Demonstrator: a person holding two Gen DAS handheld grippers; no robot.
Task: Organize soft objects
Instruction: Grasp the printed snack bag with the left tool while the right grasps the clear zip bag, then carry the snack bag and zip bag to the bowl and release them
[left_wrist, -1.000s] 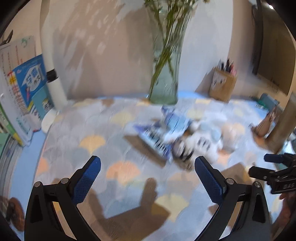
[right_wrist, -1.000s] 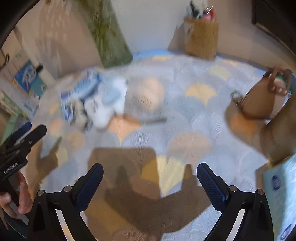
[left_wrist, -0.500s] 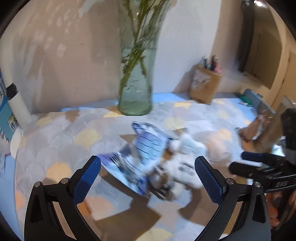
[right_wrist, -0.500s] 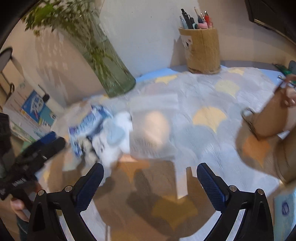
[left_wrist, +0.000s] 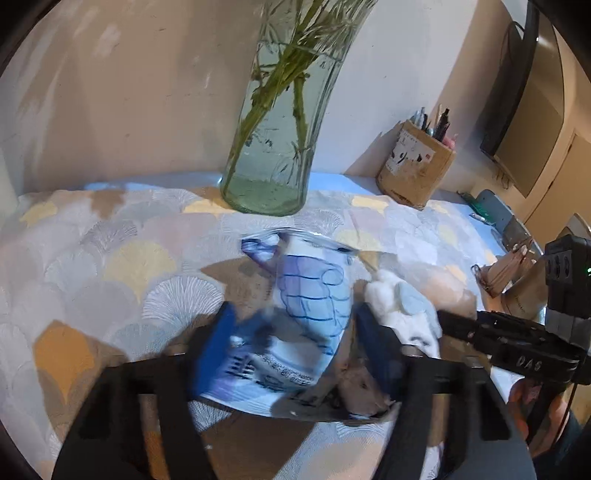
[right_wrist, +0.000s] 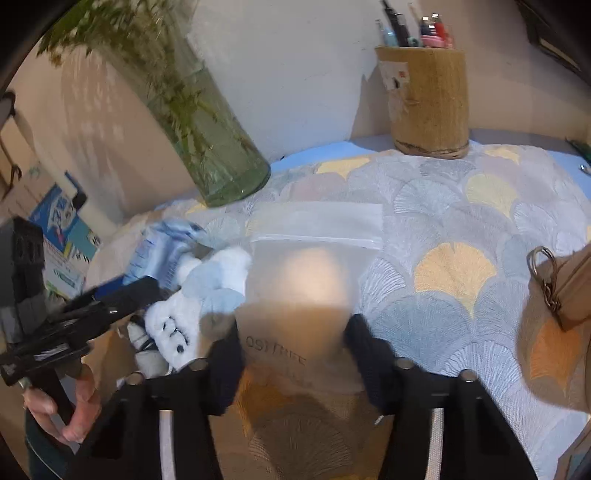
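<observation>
Landmark: the glass vase (left_wrist: 273, 155) stood at the back of the counter (left_wrist: 110, 258), against the wall.
Blue-printed packet (left_wrist: 314, 295): lay just in front of the vase, its long axis running from the vase toward the left tool (left_wrist: 299, 343).
Left tool: jaws closing, one on each side of the packet's near end; whether the pads yet pressed it, I could not tell.
Clear bag (right_wrist: 299, 291): lay to the right of the vase with something pale and round inside, its near edge between the fingers of the right tool (right_wrist: 293, 354).
Right tool: jaws closing, narrow; contact unclear.
White plush toy (right_wrist: 207, 295): between packet and bag, touching both.
Nearer hand: by my judgement, each tool had its own piece straight ahead.
</observation>
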